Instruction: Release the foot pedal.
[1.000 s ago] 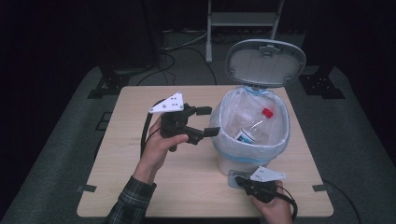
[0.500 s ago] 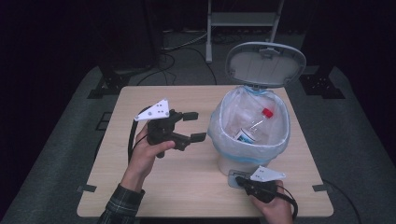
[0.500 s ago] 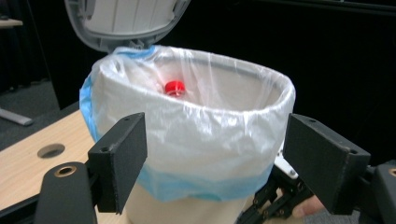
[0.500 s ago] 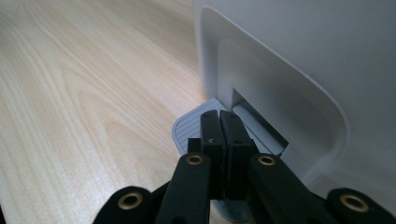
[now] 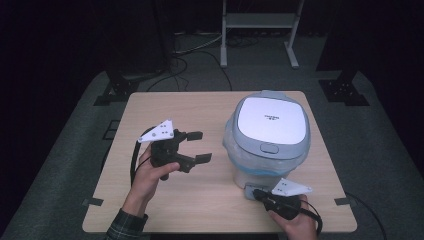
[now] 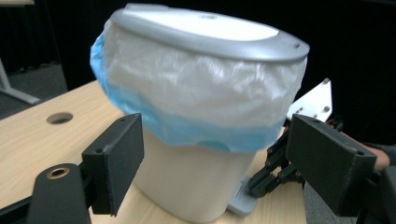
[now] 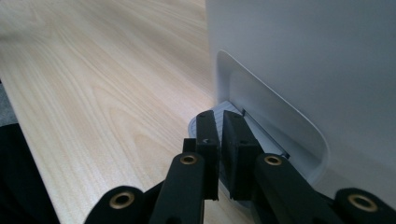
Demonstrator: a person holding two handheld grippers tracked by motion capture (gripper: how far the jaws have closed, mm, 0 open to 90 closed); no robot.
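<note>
A pale wooden desk (image 5: pixel 200 105) stands on a grey floor (image 5: pixel 75 150), its grain running lengthwise and a small round hole (image 6: pixel 59 117) cut into its top. On its right half stands a white pedal bin (image 5: pixel 270 145) with its grey lid shut and a blue-edged plastic liner bunched under the rim. The bin's grey foot pedal (image 7: pixel 224 135) lies flat on the desk at its near side. The left half is bare wood.
</note>
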